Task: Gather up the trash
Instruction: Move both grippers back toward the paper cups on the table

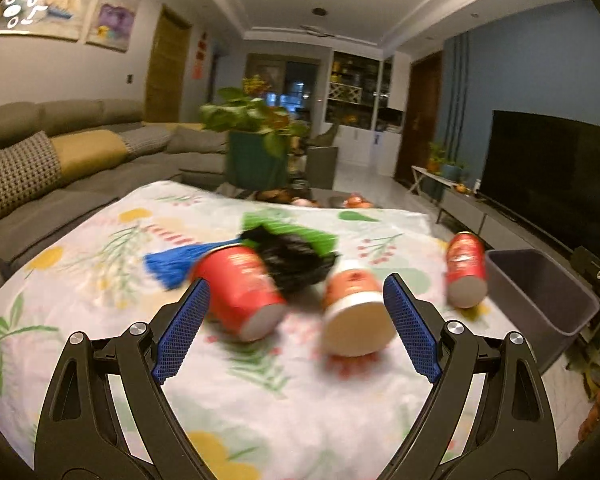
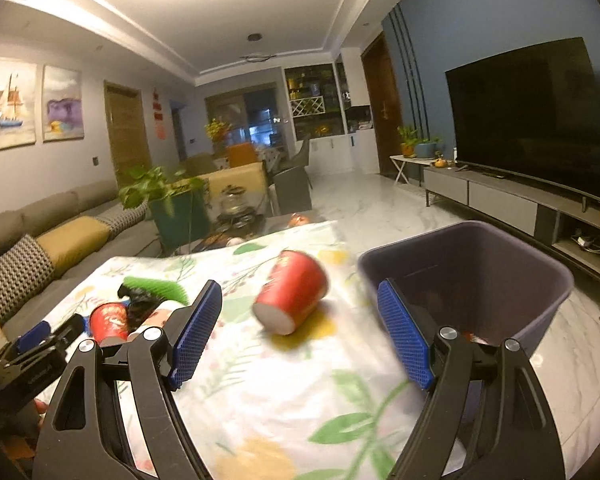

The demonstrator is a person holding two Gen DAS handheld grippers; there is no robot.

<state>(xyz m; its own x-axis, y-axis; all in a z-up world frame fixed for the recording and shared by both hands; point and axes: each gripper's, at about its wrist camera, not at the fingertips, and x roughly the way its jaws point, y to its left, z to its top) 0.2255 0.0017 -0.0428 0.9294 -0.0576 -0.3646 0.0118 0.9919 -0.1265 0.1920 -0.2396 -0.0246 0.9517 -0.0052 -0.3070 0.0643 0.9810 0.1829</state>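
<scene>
Living-room scene: a floral tablecloth (image 1: 100, 280) covers the table beside a grey bin (image 2: 500, 280). Left gripper (image 1: 296, 312), jaws spread wide and empty, faces a toppled red cup (image 1: 240, 288) and a white-based orange cup (image 1: 352, 308), both blurred. Right gripper (image 2: 300, 316), likewise spread and empty, frames another fallen red cup (image 2: 292, 292), apparently just beside the bin.

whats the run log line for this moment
left gripper: open, empty | right gripper: open, empty | cups on table: three, tipped | bin: at table edge
</scene>
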